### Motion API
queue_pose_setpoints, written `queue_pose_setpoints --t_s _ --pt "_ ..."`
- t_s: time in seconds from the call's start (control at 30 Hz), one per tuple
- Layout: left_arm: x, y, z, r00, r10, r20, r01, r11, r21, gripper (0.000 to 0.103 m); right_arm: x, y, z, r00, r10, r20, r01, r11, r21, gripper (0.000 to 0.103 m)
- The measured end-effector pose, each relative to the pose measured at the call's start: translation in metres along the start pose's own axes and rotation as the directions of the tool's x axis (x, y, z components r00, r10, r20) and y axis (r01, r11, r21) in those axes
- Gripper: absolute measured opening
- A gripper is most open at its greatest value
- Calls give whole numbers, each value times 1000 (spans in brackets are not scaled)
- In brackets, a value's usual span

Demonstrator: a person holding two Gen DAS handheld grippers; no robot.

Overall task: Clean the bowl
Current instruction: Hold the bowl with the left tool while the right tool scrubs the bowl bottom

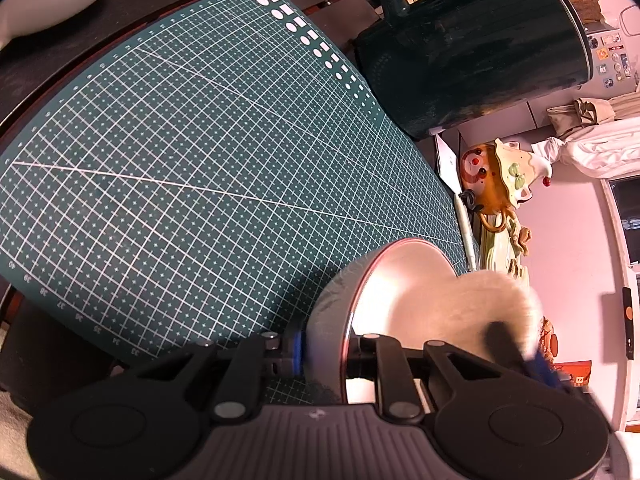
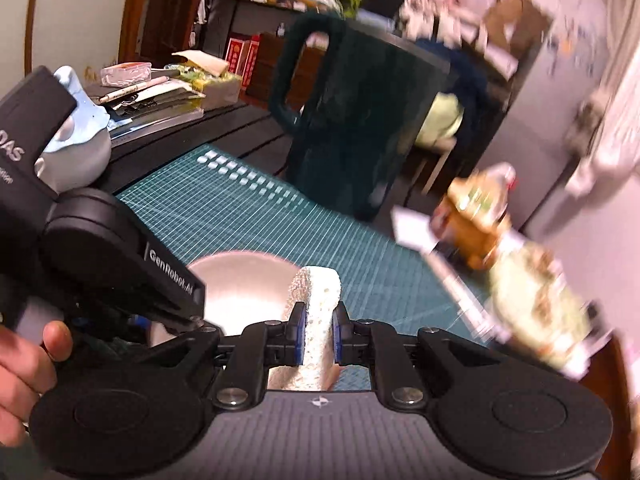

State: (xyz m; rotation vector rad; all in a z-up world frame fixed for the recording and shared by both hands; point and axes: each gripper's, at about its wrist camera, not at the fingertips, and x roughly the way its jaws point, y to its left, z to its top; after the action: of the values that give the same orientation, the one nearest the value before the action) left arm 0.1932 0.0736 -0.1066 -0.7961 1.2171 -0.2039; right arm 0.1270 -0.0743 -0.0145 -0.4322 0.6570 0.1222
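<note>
Left gripper [image 1: 326, 354] is clamping the bowl [image 1: 400, 280] rim, pointing steeply down; right gripper [image 2: 319, 332] is pinching the sponge [image 2: 316, 320] — a bare hand [image 2: 24, 360] is showing near left.

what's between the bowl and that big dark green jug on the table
Only bare cutting mat lies between the bowl and jug, clearest in the left wrist view.

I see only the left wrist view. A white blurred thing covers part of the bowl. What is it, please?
Observer: A white sponge, pinched between the pads of the right gripper.
Operator: Is anything holding the bowl?
Observer: Yes, the left gripper clamps the rim of the bowl, and a hand holds that gripper.
Operator: What stands behind the mat, on the left?
Observer: A pale blue and white rounded thing, with stacked papers and pens behind it.
</note>
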Motion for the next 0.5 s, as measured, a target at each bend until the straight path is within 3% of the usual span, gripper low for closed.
queue_pose_setpoints --t_s 0.1,0.2,0.27,0.37,0.5 --pt "0 0 1 1000 0 0 0 1000 -1 17 -10 -10 7 998 -43 45 42 999 18 12" --pt "0 1 1 1000 1 0 -1 1000 -2 17 -9 -40 10 993 117 20 -119 967 226 12" --pt "-1 1 0 1000 1 1 -1 1000 -2 17 8 -65 2 942 335 -2 -301 851 430 12" --pt "-1 2 0 1000 0 1 0 1000 -3 17 25 -66 -7 916 400 -29 -334 801 498 12" --pt "-1 2 1 1000 2 1 -2 1000 -3 17 42 -53 -14 905 419 -79 -330 806 492 12"
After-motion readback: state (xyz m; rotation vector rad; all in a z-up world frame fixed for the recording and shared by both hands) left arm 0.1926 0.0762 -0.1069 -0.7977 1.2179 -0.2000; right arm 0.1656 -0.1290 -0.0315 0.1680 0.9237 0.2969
